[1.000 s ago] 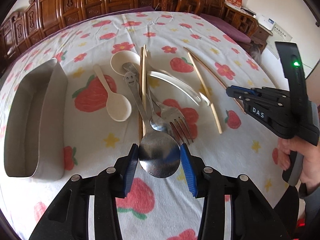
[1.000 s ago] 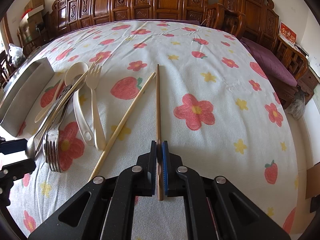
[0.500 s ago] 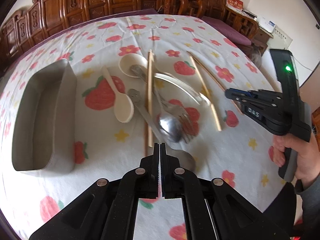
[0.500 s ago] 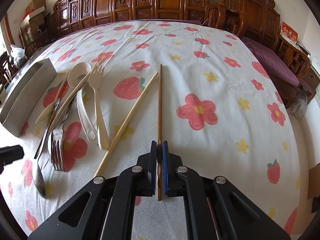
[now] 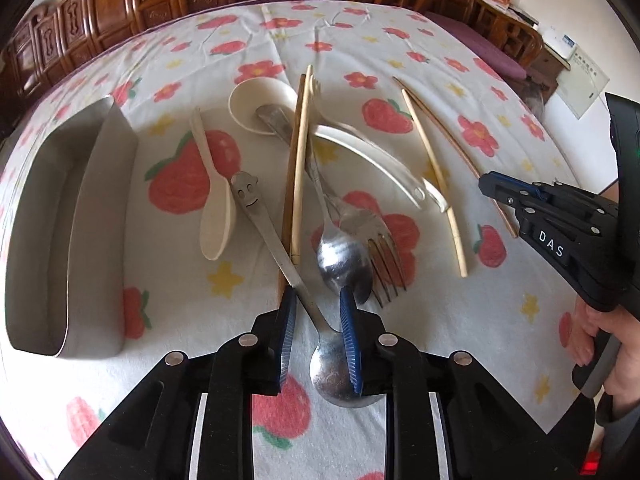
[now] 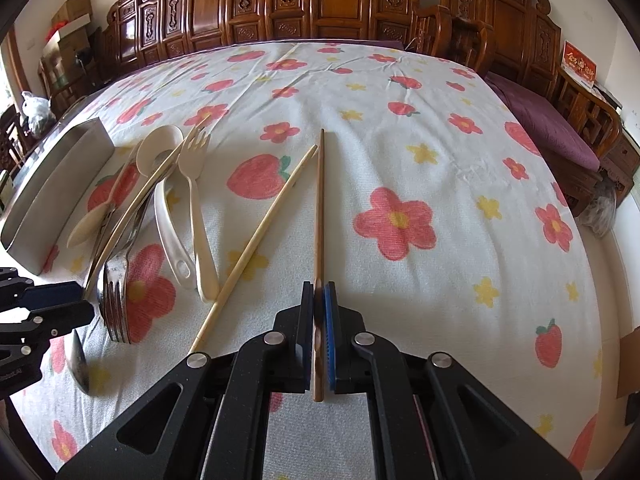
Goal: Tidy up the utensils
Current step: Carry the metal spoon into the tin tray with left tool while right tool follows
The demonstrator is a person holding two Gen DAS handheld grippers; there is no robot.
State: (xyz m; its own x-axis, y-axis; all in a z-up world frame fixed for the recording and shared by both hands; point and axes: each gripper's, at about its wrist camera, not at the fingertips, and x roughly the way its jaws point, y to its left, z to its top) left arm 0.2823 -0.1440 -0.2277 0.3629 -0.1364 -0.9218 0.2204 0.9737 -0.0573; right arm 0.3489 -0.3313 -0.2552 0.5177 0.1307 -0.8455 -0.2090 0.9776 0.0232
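Left gripper (image 5: 318, 334) is sitting with its jaws apart around the smiley spoon (image 5: 280, 258), bottom center. Right gripper (image 6: 319, 338) is clamping the brown chopstick (image 6: 319, 216), running up mid-frame.

Between my left gripper's (image 5: 316, 326) parted fingers lies a steel spoon with a smiley-face handle (image 5: 276, 248), bowl nearest me, handle slanting away to the left. Just ahead sit a second steel spoon (image 5: 340, 260) and steel fork (image 5: 376, 244), crossed by a pair of chopsticks (image 5: 296, 168). A cream spoon (image 5: 214, 204) lies left of them. My right gripper (image 6: 319, 334) clamps a dark wooden chopstick (image 6: 319, 216) pointing straight ahead, a pale chopstick (image 6: 256, 236) just left of it
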